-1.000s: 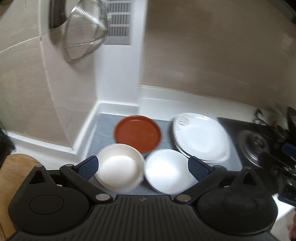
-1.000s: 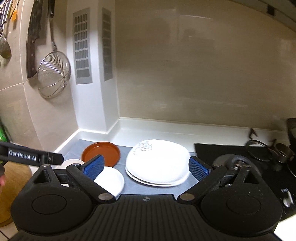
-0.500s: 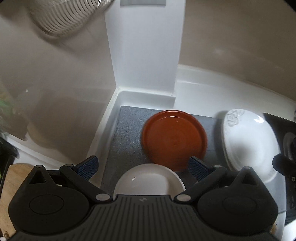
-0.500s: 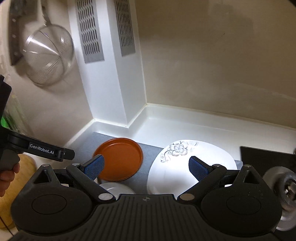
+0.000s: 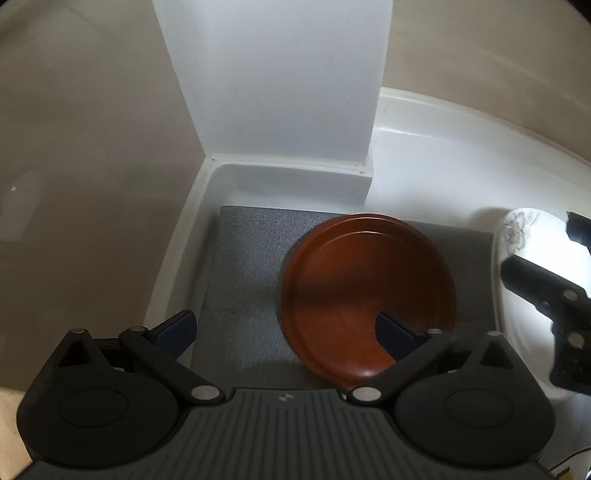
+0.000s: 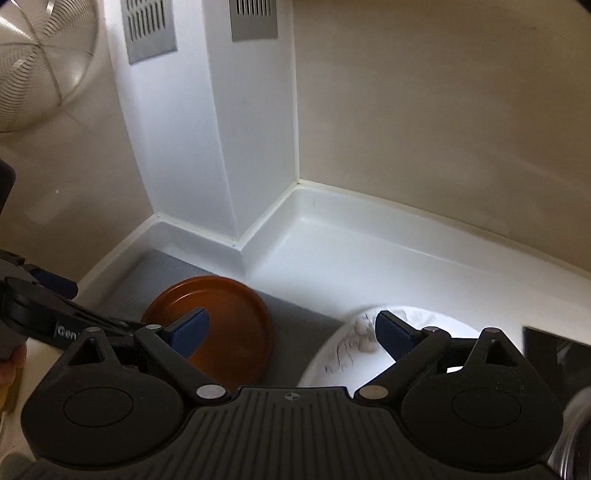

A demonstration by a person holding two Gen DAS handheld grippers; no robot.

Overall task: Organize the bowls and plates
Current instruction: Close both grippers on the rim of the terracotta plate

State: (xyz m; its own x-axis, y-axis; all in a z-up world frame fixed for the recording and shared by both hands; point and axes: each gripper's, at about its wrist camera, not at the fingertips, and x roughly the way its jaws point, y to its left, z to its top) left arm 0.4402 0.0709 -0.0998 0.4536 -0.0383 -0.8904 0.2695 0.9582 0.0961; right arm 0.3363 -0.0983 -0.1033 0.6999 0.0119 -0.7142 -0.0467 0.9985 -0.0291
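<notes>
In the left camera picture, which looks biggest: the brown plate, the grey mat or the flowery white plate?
1. Grey mat, though partly covered.
2. Brown plate.
3. Flowery white plate: only part shows at the picture's edge, so its true size is unsure.

A flat grey woven mat lies on the glossy white counter, straight ahead of the left claw's tips and ahead-left of the right claw's. Beyond the mat a square white column rises from the counter's raised back edge. High above the right claw, two grey slotted vent grilles sit on that column. A round wire-mesh strainer hangs on the beige tiled wall to the upper left. A dark stovetop edge shows at the far right.
</notes>
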